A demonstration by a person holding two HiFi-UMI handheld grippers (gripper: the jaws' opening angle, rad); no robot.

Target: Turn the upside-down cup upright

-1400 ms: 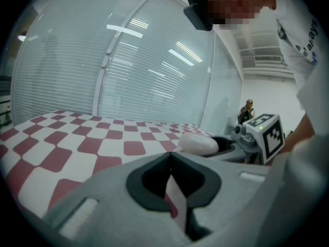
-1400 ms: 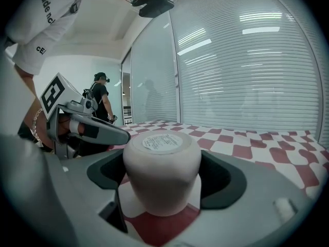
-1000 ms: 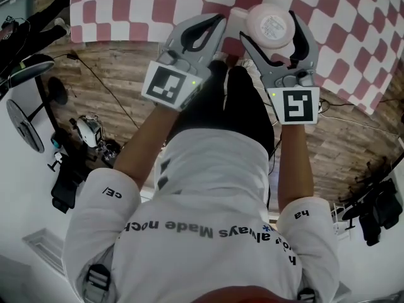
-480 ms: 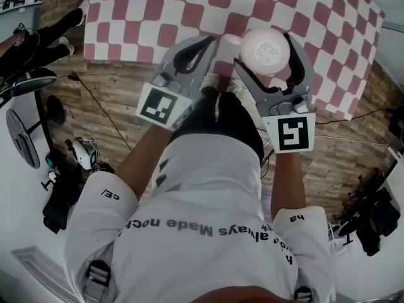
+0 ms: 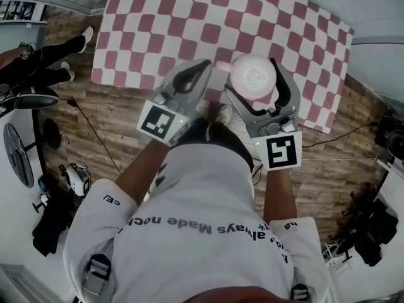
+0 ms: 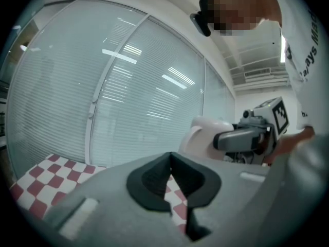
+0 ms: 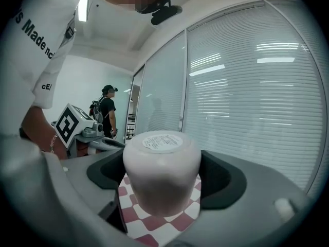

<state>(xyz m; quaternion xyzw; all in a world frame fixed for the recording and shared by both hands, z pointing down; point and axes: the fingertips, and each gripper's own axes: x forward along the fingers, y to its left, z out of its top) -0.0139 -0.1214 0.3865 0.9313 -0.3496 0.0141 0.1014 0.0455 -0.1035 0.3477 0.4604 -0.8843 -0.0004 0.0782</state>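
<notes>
A pale pink cup (image 5: 252, 74) hangs upside down high above the table, its stickered base facing up. My right gripper (image 5: 255, 65) is shut on its sides. In the right gripper view the cup (image 7: 162, 158) fills the space between the dark pads of the right gripper (image 7: 163, 181). The cup's handle points toward my left gripper (image 5: 203, 65), which is shut on nothing, beside it and not touching. In the left gripper view the left gripper (image 6: 170, 156) shows its pads pressed together, and the cup (image 6: 205, 135) sits to the right.
Far below lies a table under a red-and-white checked cloth (image 5: 284, 24), on a wooden floor (image 5: 126, 106). A person in black (image 5: 38, 62) stands at the left, by stands and cables. Window blinds (image 7: 257, 102) fill the background.
Both grippers have risen together, the right one carrying the cup. More of the checked table shows beneath them, and it looks smaller and farther off.
</notes>
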